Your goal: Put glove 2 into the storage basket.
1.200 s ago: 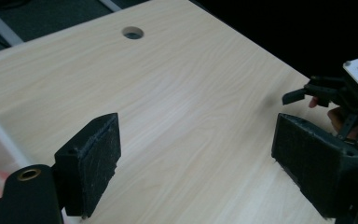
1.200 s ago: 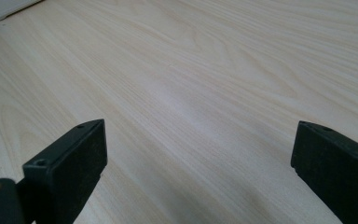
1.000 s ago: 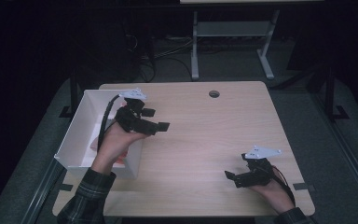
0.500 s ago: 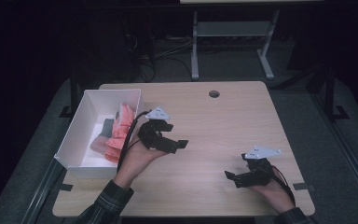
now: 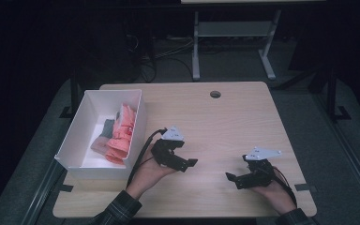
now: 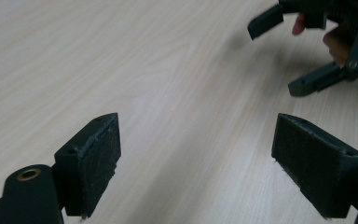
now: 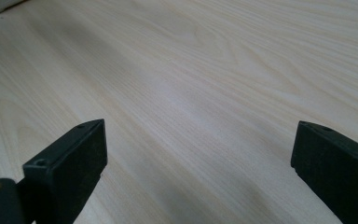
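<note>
At the far left of the surface [image 5: 225, 122] stands a white bin [image 5: 82, 140] holding pink cloths [image 5: 122, 136] and a grey one [image 5: 105, 127]. Just right of the bin's near end, my left hand-held gripper [image 5: 185, 164] hovers over bare wood, jaws spread wide and grasping nothing. Near the right edge, my right hand-held gripper [image 5: 232, 180] rests low, also released and empty, pointing left toward the other.
</note>
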### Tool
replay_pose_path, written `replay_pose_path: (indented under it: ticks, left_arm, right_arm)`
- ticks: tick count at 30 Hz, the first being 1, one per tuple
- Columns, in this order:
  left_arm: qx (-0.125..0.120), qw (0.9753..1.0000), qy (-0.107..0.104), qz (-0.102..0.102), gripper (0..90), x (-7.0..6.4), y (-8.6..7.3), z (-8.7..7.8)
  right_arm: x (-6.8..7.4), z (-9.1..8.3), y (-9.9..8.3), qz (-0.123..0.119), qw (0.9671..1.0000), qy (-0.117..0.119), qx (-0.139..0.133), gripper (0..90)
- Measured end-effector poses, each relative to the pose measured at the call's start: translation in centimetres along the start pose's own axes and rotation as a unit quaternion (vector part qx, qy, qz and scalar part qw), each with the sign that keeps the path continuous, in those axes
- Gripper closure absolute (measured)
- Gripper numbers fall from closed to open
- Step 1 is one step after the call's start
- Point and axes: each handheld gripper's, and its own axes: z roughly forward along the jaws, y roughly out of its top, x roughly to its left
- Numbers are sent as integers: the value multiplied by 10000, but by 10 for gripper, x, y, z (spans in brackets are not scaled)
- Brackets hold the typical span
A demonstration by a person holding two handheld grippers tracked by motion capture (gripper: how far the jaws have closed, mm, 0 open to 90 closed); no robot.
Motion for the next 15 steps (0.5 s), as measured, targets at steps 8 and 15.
replay_pose_path:
  ticks: [8, 15]
  left_arm:
    - [276, 9996, -20, 54, 150, -4, -20, 17]
    - [536, 9985, -13, 135, 150, -4, -31, 26]
  right_arm:
    - [0, 1, -1, -21, 10000, 35, 5, 33]
    - [2, 4, -1, -21, 9999, 60, 89, 33]
